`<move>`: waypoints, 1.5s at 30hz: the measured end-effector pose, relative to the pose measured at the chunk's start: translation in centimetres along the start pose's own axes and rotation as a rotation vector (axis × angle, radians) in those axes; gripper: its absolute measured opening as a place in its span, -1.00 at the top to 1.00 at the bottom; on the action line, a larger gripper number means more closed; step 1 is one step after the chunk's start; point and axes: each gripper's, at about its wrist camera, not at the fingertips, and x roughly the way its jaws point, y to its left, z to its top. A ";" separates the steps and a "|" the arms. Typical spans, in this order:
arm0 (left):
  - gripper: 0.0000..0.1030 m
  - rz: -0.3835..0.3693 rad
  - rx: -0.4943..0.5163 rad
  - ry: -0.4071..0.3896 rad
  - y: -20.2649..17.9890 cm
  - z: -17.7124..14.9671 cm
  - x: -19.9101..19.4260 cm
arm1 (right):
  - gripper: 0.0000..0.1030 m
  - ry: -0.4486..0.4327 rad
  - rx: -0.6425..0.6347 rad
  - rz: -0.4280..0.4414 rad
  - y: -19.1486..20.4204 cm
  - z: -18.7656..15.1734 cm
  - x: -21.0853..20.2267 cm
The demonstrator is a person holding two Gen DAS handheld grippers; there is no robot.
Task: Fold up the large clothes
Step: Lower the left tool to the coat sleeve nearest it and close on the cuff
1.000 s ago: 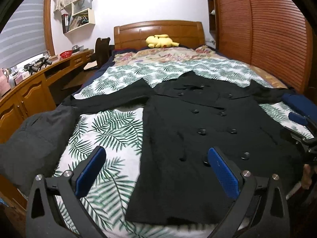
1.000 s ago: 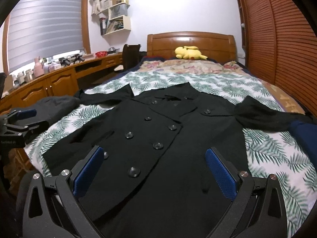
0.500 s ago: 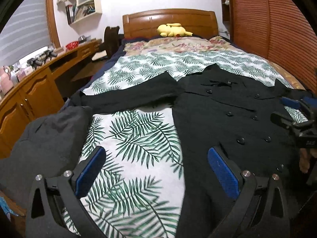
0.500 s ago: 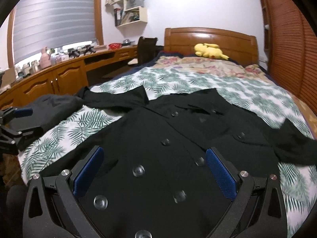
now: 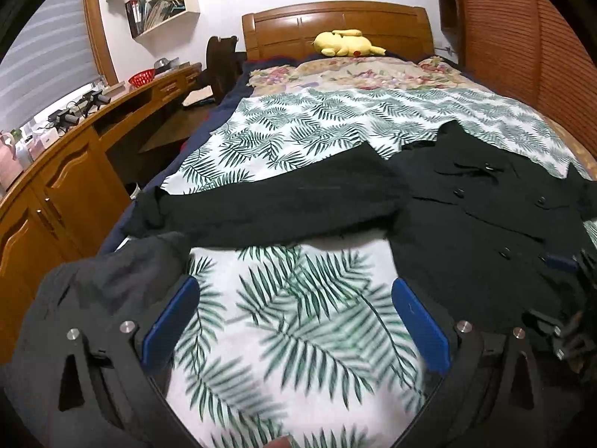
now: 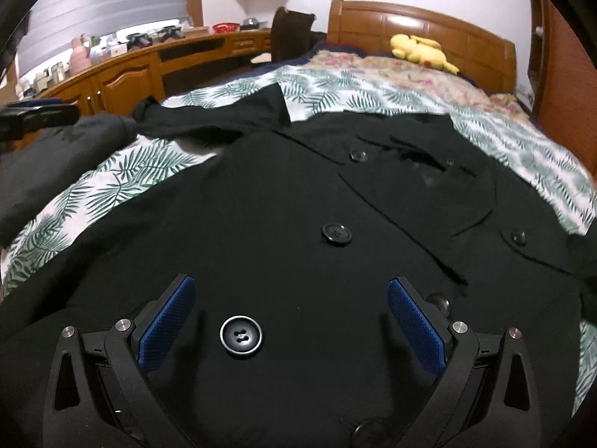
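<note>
A black double-breasted coat [image 6: 298,201] lies flat and face up on the bed, collar toward the headboard. Its left sleeve [image 5: 268,201] stretches out sideways to the bed's left edge. My left gripper [image 5: 294,321] hangs open over the bare leaf-print sheet [image 5: 298,298], just short of that sleeve and left of the coat's body [image 5: 477,231]. My right gripper [image 6: 291,317] hovers open close above the coat's front, a large button [image 6: 240,335] between its blue pads, nothing held. The right gripper's dark frame [image 5: 567,321] shows at the left wrist view's right edge.
A dark grey garment [image 5: 97,291] is heaped at the bed's left edge beside my left gripper. A wooden desk and cabinets [image 5: 74,171] run along the left wall. A yellow plush toy [image 5: 347,43] rests by the headboard [image 5: 335,22]. Slatted wardrobe doors [image 5: 522,37] stand on the right.
My left gripper has swung left, off the coat's hem and over the bare sheet near the sleeve. My right gripper has dropped forward and low over the coat's buttons. Both stay open.
</note>
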 end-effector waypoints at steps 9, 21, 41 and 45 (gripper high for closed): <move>-1.00 -0.117 -0.138 0.074 3.1 3.6 7.1 | -1.00 0.004 -0.002 0.008 0.1 -0.2 0.1; -0.75 -0.173 -0.332 0.194 6.5 2.3 14.7 | -1.00 0.019 -0.006 0.010 0.2 -0.1 0.6; 0.97 -0.185 -0.343 0.249 4.9 3.5 18.5 | -1.00 0.022 -0.003 0.011 0.2 -0.2 0.6; 1.00 -0.152 -0.247 0.182 2.2 5.6 15.5 | -1.00 0.022 0.000 0.012 0.2 -0.2 0.6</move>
